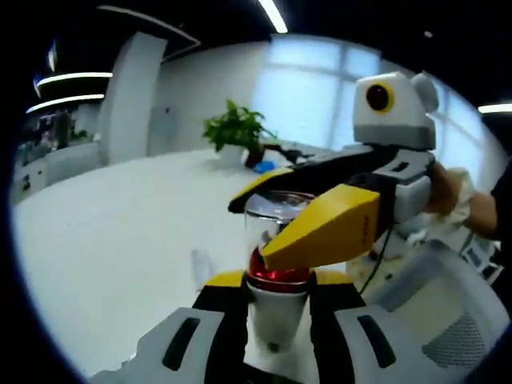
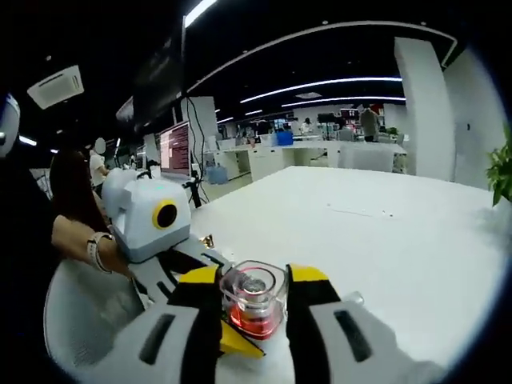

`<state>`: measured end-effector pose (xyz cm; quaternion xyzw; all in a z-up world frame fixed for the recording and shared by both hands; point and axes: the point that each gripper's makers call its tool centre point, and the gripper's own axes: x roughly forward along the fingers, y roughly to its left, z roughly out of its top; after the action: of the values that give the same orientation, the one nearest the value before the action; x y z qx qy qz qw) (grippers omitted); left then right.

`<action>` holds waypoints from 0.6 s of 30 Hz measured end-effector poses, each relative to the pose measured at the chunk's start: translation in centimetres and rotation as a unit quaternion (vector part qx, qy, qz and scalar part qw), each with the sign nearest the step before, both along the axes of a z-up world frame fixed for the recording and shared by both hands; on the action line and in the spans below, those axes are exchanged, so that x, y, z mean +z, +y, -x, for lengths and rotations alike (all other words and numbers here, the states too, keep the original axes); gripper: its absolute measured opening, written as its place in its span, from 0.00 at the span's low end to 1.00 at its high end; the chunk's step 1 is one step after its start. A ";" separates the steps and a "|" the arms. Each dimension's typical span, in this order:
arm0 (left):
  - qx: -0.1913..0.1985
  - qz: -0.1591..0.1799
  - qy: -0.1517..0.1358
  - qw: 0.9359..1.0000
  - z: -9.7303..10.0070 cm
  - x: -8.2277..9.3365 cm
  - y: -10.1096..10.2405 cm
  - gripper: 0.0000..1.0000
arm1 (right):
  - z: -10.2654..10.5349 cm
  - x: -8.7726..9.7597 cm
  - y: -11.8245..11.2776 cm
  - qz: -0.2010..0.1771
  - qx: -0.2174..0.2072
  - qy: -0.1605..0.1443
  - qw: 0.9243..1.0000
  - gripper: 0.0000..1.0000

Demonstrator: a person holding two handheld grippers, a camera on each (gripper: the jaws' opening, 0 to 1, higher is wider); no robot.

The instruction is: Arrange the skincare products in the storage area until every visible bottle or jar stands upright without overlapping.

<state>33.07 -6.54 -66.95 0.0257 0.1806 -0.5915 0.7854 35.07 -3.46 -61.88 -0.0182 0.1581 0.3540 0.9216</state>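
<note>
A skincare bottle (image 1: 276,308) with a white body, a red band and a clear square cap (image 2: 254,294) is held in the air over the white table (image 1: 120,232). My left gripper (image 1: 278,280) is shut on the white body just below the red band. My right gripper (image 1: 260,228) comes in from the right and is shut on the clear cap. In the right gripper view, the right gripper (image 2: 254,280) frames the cap from both sides. One yellow fingertip (image 2: 238,342) of the left gripper shows beneath the cap.
A small pale object (image 1: 200,268) lies on the table behind the bottle. A potted plant (image 1: 238,128) stands at the table's far edge. A white mesh chair (image 1: 448,312) is at the right. A person's hand (image 2: 100,248) holds the left gripper. Office desks (image 2: 320,152) lie beyond.
</note>
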 end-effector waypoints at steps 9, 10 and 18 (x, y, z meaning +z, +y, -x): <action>-0.001 -0.018 -0.029 0.999 -0.7 -0.9 0.1 0.25 | -0.3 -0.8 0.0 0.014 0.003 -0.014 1.000 0.29; -0.001 -0.019 -0.029 0.999 -0.8 -0.9 0.1 0.25 | -0.4 -0.7 0.1 0.012 0.004 -0.017 1.000 0.29; 0.001 -0.018 -0.041 0.999 -2.2 -0.9 0.3 0.25 | -1.5 -0.7 0.8 0.024 0.007 -0.022 0.999 0.29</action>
<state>35.23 -6.19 -67.81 0.0638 0.1593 -0.5856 0.7922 36.56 -2.71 -62.60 -0.0494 0.1462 0.3562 0.9216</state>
